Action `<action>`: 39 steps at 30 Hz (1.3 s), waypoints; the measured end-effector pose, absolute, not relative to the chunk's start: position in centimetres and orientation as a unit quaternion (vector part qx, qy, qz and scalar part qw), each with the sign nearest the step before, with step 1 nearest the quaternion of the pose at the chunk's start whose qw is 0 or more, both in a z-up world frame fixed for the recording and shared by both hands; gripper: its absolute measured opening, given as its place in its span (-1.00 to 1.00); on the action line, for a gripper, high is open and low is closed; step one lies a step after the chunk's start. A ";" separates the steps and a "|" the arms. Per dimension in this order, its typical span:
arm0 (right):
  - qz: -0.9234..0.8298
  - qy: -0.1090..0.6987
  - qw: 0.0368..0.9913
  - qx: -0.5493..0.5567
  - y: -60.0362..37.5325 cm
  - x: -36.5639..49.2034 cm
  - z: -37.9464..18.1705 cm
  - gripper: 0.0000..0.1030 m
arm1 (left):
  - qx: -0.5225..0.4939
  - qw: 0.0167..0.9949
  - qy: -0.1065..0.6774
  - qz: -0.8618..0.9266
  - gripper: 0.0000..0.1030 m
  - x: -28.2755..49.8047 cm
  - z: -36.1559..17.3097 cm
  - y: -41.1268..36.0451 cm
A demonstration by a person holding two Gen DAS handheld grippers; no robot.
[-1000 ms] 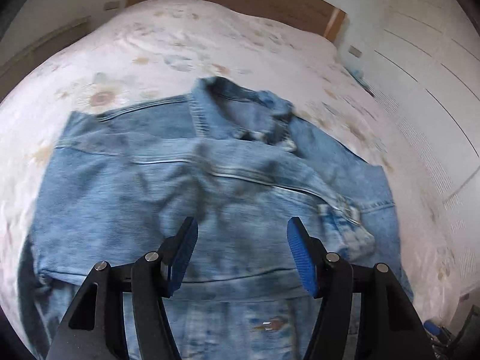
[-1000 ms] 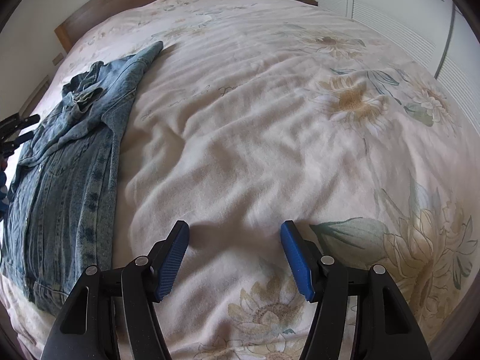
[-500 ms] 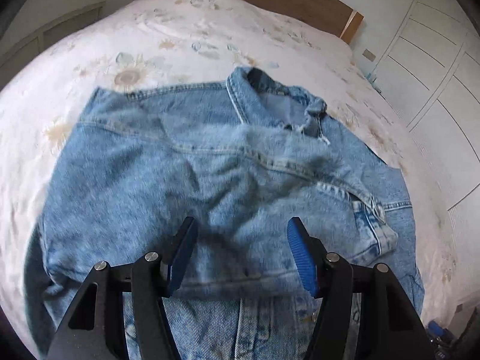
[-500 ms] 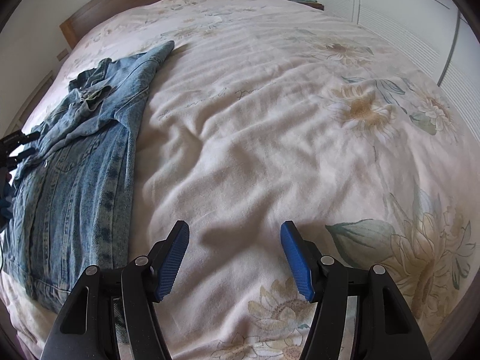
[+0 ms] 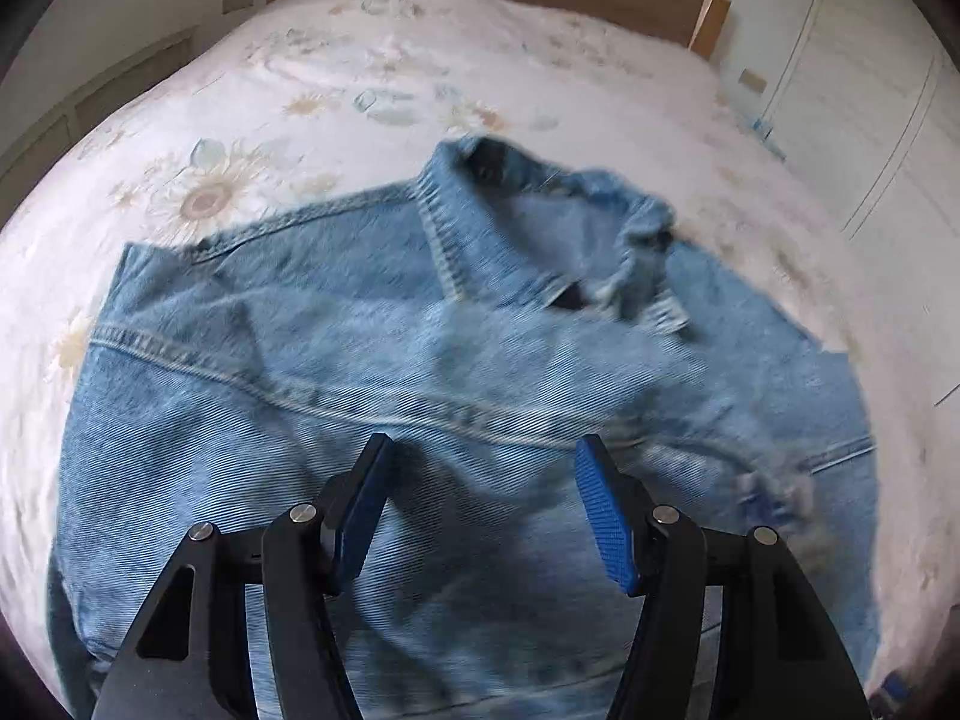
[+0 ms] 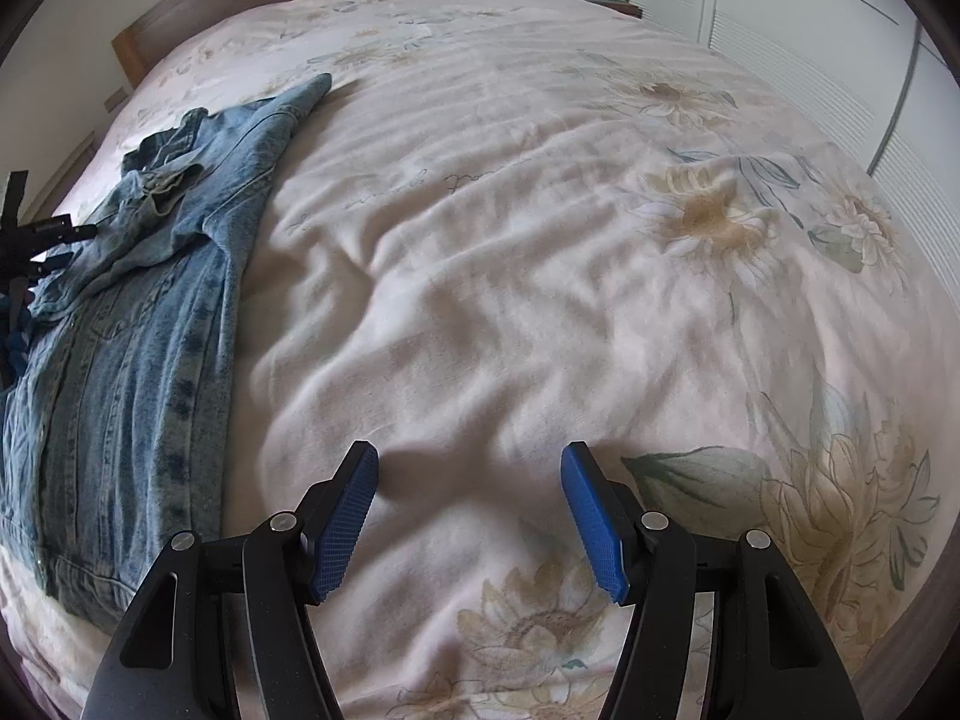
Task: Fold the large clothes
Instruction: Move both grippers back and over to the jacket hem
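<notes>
The jacket (image 5: 456, 396) lies flat on the bed (image 6: 540, 240), collar far. The left hand-held gripper (image 5: 483, 516) hangs released above it; the right hand-held gripper (image 6: 471, 528), also released, is over bare bedding right of it.

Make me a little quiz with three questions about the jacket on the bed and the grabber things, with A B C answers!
1. Where does the denim jacket lie?
A. on the flowered bedspread
B. on the floor
C. on a chair

2. What colour are the gripper pads?
A. red
B. blue
C. yellow

3. What is the left gripper doing?
A. shut on the jacket
B. shut on a pillow
C. open above the jacket

Answers: 1 A, the jacket is spread on the bedspread; 2 B, both views show blue pads; 3 C, its jaws stand apart with nothing between them. The right gripper is open too.
</notes>
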State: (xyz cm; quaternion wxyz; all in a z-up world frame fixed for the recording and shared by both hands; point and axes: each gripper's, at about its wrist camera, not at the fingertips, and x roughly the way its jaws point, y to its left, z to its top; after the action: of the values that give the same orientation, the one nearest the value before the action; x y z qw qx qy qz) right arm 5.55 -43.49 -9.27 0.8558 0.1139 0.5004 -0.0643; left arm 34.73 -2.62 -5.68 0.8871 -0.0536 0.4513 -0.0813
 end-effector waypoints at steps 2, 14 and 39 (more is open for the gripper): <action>-0.064 0.498 0.857 0.117 -43.7 5.6 -9.3 0.27 | -0.046 0.893 0.439 -0.087 0.10 35.0 -4.9 -4.2; -0.067 0.490 0.861 0.122 -45.0 5.5 -9.2 0.27 | 0.046 0.879 0.472 -0.050 0.28 38.7 -8.4 -10.8; -0.043 0.401 0.910 0.101 -40.5 -2.4 2.4 0.27 | -0.011 0.918 0.394 -0.035 0.32 18.2 8.1 4.9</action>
State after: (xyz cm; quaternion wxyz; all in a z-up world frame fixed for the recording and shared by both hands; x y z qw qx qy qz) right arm -2.44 -40.49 2.37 0.9096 0.1014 0.4006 -0.0428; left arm 18.17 4.88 8.12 0.9182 -0.0111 0.3943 -0.0347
